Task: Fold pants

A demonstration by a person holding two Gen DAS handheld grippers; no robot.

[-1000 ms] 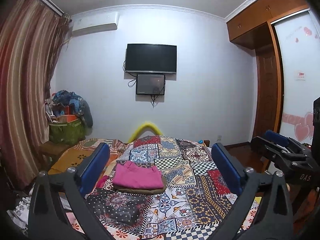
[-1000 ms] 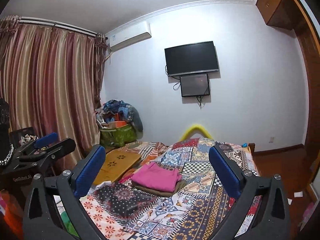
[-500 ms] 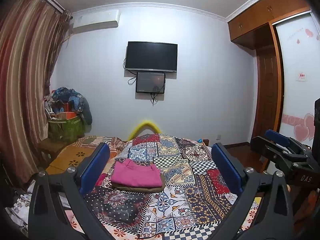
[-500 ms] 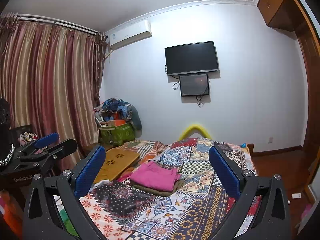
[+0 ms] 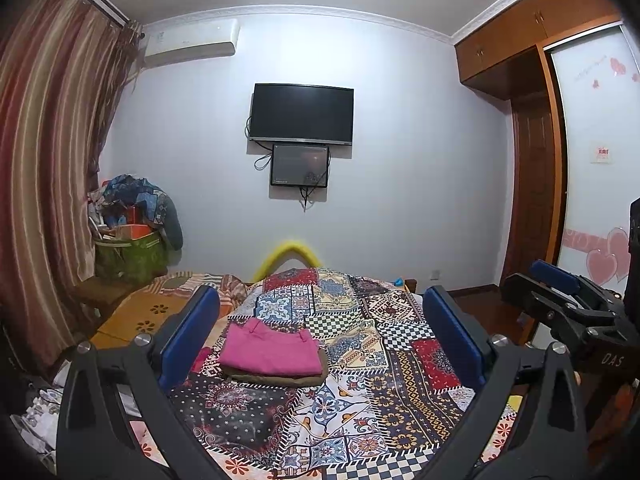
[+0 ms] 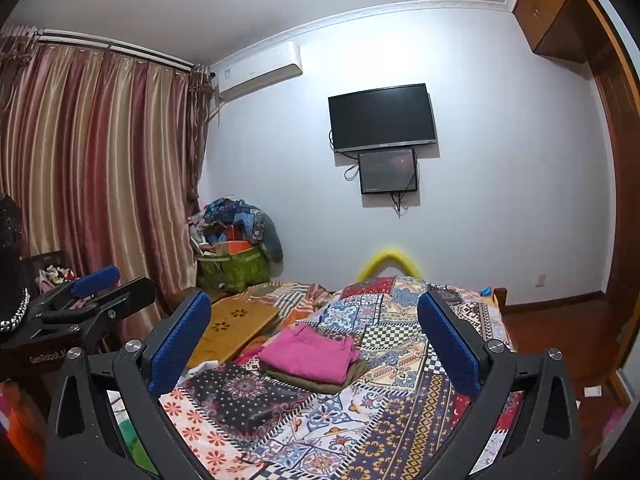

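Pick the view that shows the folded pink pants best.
The left wrist view: the pink pants lie almost square-on, centred between the open left claw, with the olive garment beneath showing. The right wrist view shows the same stack obliquely, from one corner.

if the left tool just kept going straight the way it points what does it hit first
Probably nothing soon: the left tool, open and empty, points level above the folded pink pants on the bed, toward the far wall. Depth is unclear.
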